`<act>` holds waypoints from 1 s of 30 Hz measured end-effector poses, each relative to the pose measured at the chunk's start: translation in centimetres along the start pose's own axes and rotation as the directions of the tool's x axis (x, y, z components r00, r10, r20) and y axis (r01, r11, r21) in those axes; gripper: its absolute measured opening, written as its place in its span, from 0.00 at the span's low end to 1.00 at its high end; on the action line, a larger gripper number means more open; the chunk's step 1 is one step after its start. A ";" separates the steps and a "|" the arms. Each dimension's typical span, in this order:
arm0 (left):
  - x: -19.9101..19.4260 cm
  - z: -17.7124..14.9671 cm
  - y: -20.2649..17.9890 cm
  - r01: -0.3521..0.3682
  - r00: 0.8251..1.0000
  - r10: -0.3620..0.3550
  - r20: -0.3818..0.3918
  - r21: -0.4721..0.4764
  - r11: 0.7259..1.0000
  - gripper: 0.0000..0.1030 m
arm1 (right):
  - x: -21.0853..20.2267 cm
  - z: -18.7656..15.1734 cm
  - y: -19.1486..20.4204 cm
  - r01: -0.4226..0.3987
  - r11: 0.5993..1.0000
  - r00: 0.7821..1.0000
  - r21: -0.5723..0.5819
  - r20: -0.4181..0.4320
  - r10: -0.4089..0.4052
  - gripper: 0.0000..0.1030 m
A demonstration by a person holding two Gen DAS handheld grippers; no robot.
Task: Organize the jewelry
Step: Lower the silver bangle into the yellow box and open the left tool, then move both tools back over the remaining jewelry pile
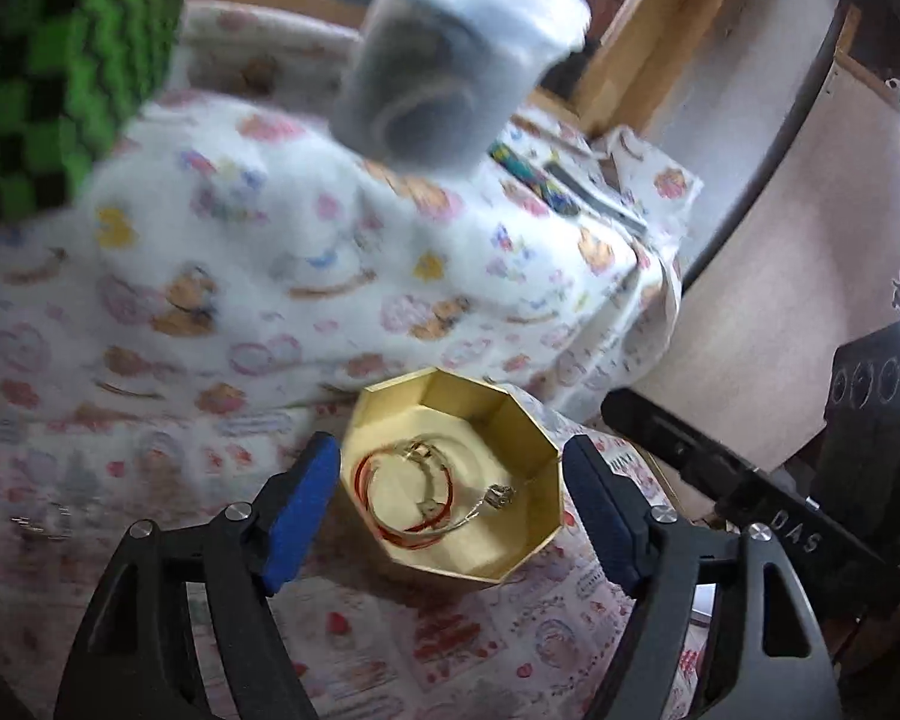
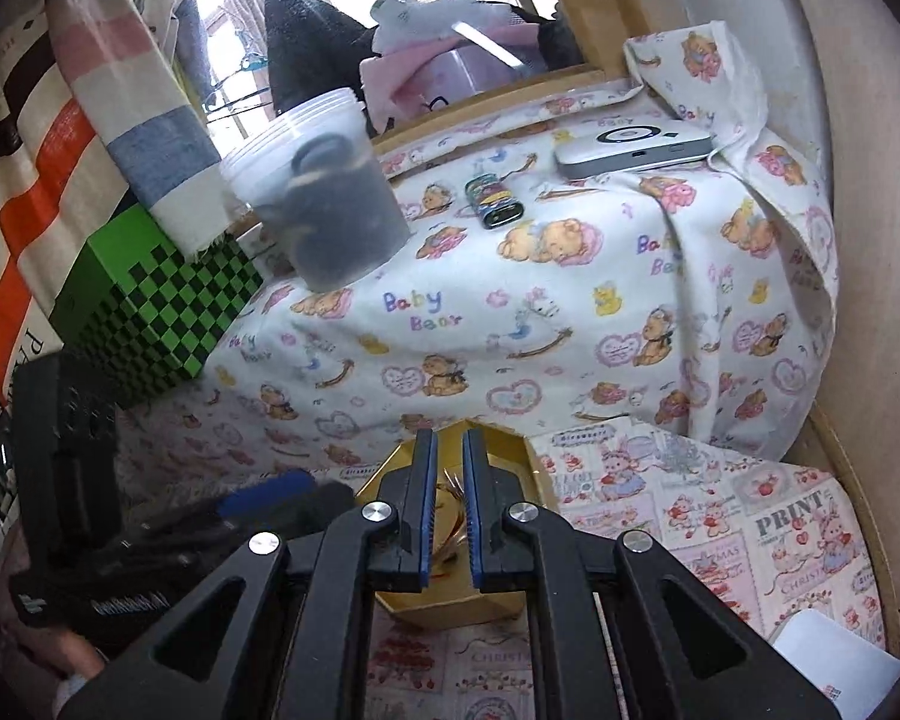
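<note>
At the far left of the cloth-covered surface stands a green-and-black checkered box [image 2: 162, 312], pressed against a striped hanging cloth [image 2: 126, 102]. Just right of it, on the raised part draped with a teddy-bear-print sheet [image 2: 570, 312], a clear plastic cup [image 2: 324, 192] with dark rounded contents stands tilted in the fisheye view; what is inside is too blurred to name. Further right on the same raised part lie a small colourful rectangular case [image 2: 491, 199] and, near the back right edge, a flat white device [image 2: 633, 147].

Below the drape, on the lower patchwork-print cloth [image 2: 750, 516], sits the gold octagonal box [image 1: 450, 480], open at the top. Inside it lie a red bangle [image 1: 390, 501], a thin silvery bracelet [image 1: 432, 468] and a small charm [image 1: 499, 495] near the right inner wall.

The left gripper [image 1: 453, 495] straddles the box, its blue pads [image 1: 303, 495] standing apart on either side of the box walls, close to them without pressing. No earlier view confirms any motion.

The right gripper [image 2: 449, 516] points down over the same box [image 2: 510, 450], its jaws drawn nearly together with only a narrow slot between them. Through the slot a thin gold-coloured piece [image 2: 453, 510] shows; whether the pads pinch it or it merely lies beneath cannot be told. At the lower right corner lies a white paper [image 2: 834, 660].
</note>
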State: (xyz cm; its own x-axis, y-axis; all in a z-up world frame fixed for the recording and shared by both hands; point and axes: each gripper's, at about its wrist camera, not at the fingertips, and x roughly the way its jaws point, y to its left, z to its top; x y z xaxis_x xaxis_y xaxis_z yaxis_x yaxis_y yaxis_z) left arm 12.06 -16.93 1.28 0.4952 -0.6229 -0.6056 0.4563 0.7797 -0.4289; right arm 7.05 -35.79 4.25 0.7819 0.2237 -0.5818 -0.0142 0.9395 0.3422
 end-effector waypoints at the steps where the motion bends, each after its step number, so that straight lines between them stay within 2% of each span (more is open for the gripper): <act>1: -0.7 0.1 0.2 -0.013 1.000 0.013 0.014 -0.001 1.000 0.73 | 0.0 -0.1 0.1 0.000 1.000 1.000 -0.005 0.003 0.000 0.16; 3: -2.1 0.1 0.5 -0.044 0.998 0.044 0.041 0.008 0.999 0.73 | -0.2 -0.1 0.4 -0.006 1.000 1.000 -0.009 0.014 0.007 0.23; 6: -4.5 -0.3 0.9 -0.127 0.989 0.124 0.076 0.033 0.991 0.73 | -0.5 -0.2 0.8 -0.006 1.000 1.000 -0.022 0.025 0.007 0.24; 9: -7.1 -1.0 1.4 -0.206 0.971 0.198 0.134 0.048 0.977 0.73 | -0.8 -0.3 1.5 -0.011 0.999 0.999 -0.039 0.036 0.013 0.24; 13: -9.8 -2.0 2.3 -0.306 0.934 0.291 0.209 0.046 0.951 0.73 | -0.9 -0.7 2.7 0.002 0.996 0.999 -0.087 0.043 0.002 0.26; 16: -11.9 -2.8 3.0 -0.406 0.873 0.384 0.299 0.011 0.914 0.74 | -0.8 -1.0 3.3 0.043 0.992 0.998 -0.122 0.056 -0.036 0.27; 18: -13.1 -3.2 3.7 -0.407 0.864 0.389 0.319 -0.011 0.913 0.76 | -0.6 -1.1 3.4 0.067 0.989 0.996 -0.128 0.062 -0.059 0.27; 20: -13.9 -3.4 4.4 -0.406 0.857 0.392 0.335 -0.032 0.913 0.82 | -0.7 -1.2 3.4 0.055 0.991 0.997 -0.126 0.060 -0.047 0.27; 22: -14.4 -3.5 4.7 -0.423 0.842 0.407 0.354 -0.035 0.905 0.87 | -0.9 -1.4 3.7 0.053 0.989 0.997 -0.138 0.071 -0.044 0.27; 24: -14.5 -3.7 5.0 -0.449 0.826 0.429 0.365 -0.033 0.893 0.90 | -1.1 -1.5 4.0 0.055 0.987 0.996 -0.153 0.083 -0.043 0.34; 25: -14.5 -3.9 5.2 -0.454 0.824 0.433 0.365 -0.031 0.890 0.90 | -1.1 -1.6 4.2 0.056 0.986 0.995 -0.159 0.089 -0.042 0.42; 26: -14.4 -4.1 5.6 -0.451 0.826 0.430 0.364 -0.029 0.892 0.90 | -1.1 -1.7 4.3 0.052 0.984 0.995 -0.167 0.094 -0.037 0.46; 30: -13.6 -4.8 6.9 -0.469 0.819 0.449 0.356 -0.034 0.883 0.90 | -0.8 -1.9 4.6 0.054 0.980 0.994 -0.192 0.102 -0.034 0.46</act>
State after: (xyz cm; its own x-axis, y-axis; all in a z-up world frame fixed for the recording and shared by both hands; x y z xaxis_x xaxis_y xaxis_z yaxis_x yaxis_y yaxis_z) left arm 4.97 -2.79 3.35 0.8740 -0.1833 -0.4500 0.1453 0.9823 -0.1178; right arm 5.16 -31.19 4.90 0.8417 0.1636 -0.5146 -0.0917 0.9825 0.1623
